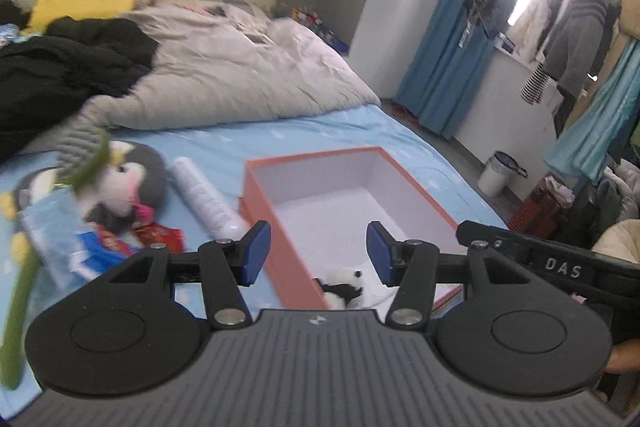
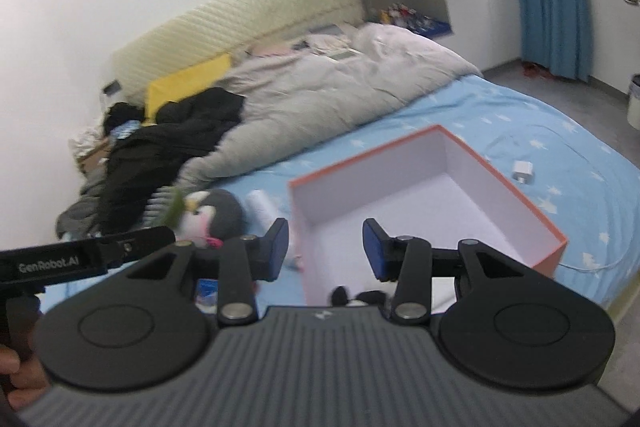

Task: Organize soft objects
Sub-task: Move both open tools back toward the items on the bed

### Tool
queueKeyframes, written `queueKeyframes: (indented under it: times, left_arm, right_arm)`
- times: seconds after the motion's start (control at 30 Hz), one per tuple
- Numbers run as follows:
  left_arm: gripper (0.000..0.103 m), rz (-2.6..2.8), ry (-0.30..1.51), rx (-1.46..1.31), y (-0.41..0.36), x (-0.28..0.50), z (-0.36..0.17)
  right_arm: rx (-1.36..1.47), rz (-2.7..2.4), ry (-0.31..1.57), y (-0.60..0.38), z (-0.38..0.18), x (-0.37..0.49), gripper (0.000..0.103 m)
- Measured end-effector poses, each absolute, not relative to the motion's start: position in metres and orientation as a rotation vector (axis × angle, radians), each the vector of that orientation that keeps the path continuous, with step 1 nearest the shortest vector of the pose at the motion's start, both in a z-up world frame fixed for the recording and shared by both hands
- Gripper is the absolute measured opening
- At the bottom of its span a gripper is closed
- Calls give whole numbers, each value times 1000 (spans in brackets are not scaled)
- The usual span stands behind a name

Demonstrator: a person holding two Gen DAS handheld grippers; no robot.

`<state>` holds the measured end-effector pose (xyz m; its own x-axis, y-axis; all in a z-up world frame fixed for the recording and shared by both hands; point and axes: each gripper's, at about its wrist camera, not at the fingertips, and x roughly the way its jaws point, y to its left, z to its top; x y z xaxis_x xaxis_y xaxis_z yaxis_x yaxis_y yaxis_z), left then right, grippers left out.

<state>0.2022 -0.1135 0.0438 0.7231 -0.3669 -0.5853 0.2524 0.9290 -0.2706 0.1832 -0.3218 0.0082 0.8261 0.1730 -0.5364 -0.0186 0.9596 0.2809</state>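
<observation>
An orange box with a white inside stands open on the blue bed sheet; it also shows in the right wrist view. A small black-and-white plush lies in its near corner, partly hidden in the right wrist view. A penguin plush with a small cow plush on it lies left of the box, also in the right wrist view. My left gripper is open and empty above the box's near end. My right gripper is open and empty over the box.
A white roll, snack packets and a plastic bag lie left of the box. A grey duvet and black clothes cover the bed's far half. A white charger lies right of the box. A bin stands on the floor.
</observation>
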Motion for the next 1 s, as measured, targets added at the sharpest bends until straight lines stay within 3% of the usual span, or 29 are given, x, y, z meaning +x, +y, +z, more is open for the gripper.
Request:
queueKeyframes:
  times: [0.37,1.0]
  left_arm:
    - [59,-163,651,-241,-22,119,46]
    - [62,-121,710,-278,15,57,-6]
  right_arm:
    - [241,267,593,-262,10,153,44]
    - [238,383,751,-195,-31,105,44]
